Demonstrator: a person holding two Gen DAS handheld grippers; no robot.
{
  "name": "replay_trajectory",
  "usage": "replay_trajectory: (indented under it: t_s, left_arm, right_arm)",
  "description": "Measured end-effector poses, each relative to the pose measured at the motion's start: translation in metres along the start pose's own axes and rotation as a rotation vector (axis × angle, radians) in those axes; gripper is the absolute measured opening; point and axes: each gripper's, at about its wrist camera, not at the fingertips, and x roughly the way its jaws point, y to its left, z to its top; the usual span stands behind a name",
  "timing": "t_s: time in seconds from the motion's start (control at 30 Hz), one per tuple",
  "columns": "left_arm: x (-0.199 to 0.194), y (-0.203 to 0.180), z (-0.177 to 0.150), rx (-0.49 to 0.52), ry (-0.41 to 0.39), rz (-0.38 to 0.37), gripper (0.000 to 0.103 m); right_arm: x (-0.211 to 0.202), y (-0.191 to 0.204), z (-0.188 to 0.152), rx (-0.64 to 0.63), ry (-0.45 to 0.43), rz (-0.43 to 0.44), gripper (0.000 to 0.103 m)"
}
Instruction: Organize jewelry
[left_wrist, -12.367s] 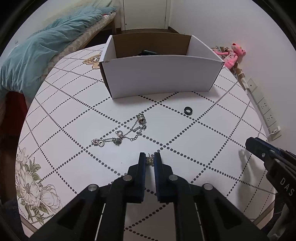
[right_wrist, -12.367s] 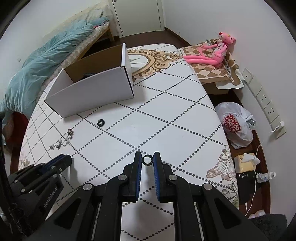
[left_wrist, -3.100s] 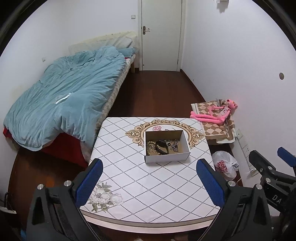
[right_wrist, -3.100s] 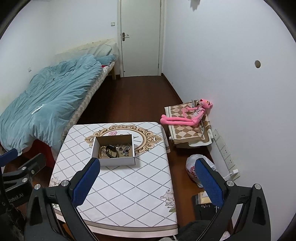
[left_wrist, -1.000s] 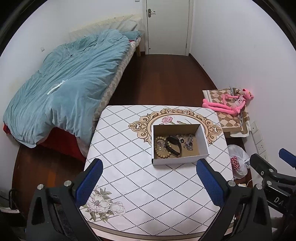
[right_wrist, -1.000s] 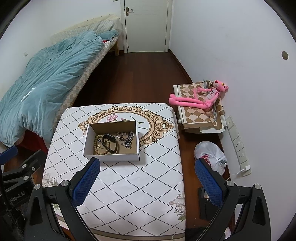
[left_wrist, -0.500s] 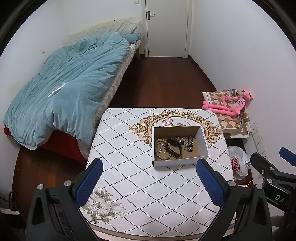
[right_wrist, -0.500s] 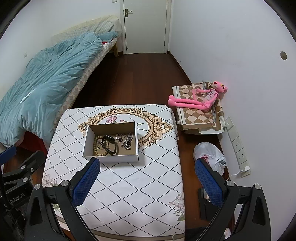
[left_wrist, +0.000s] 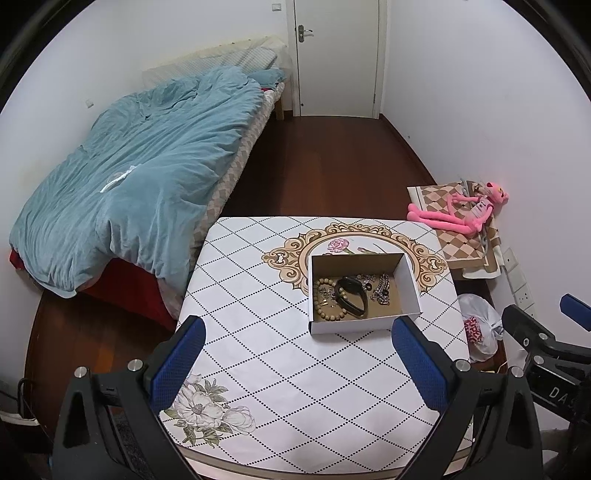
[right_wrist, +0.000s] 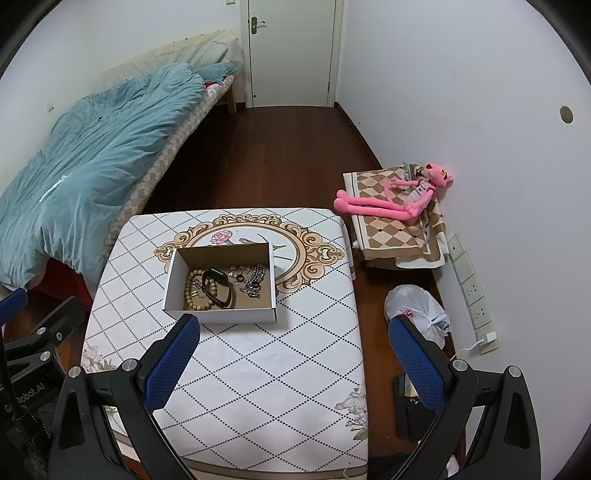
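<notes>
A white cardboard box (left_wrist: 408, 278) (right_wrist: 173, 280) stands on the patterned table (left_wrist: 266, 354) (right_wrist: 258, 369). Inside it lie a wooden bead bracelet (left_wrist: 320, 295) (right_wrist: 192, 291), a black band (left_wrist: 352, 297) (right_wrist: 219, 286) and silver chains (left_wrist: 382, 290) (right_wrist: 255, 280). My left gripper (left_wrist: 299, 354) hangs wide open high above the table's near side, with nothing between its fingers. My right gripper (right_wrist: 295, 354) is likewise wide open and empty, high over the table's right edge. Each gripper shows at the other view's edge.
A bed with a teal duvet (left_wrist: 129, 177) (right_wrist: 85, 147) fills the left. A pink plush toy (left_wrist: 465, 210) (right_wrist: 399, 199) lies on a chequered cushion by the right wall. A white plastic bag (left_wrist: 478, 328) (right_wrist: 417, 306) sits on the dark wooden floor.
Earlier each gripper was shut on a small ring low over the table, with a chain lying loose. Now both are open and high; over the last second the view has hardly shifted.
</notes>
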Motion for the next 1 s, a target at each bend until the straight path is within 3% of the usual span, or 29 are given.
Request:
replay_trajectory:
  t_s: [1.0]
  left_arm:
    - [-0.0023,-0.0044,-0.0030,0.009,-0.005,-0.001,0.103]
  right_arm:
    - [-0.0033,0.0002,0.0029,-0.003,-0.004,0.000,0.103]
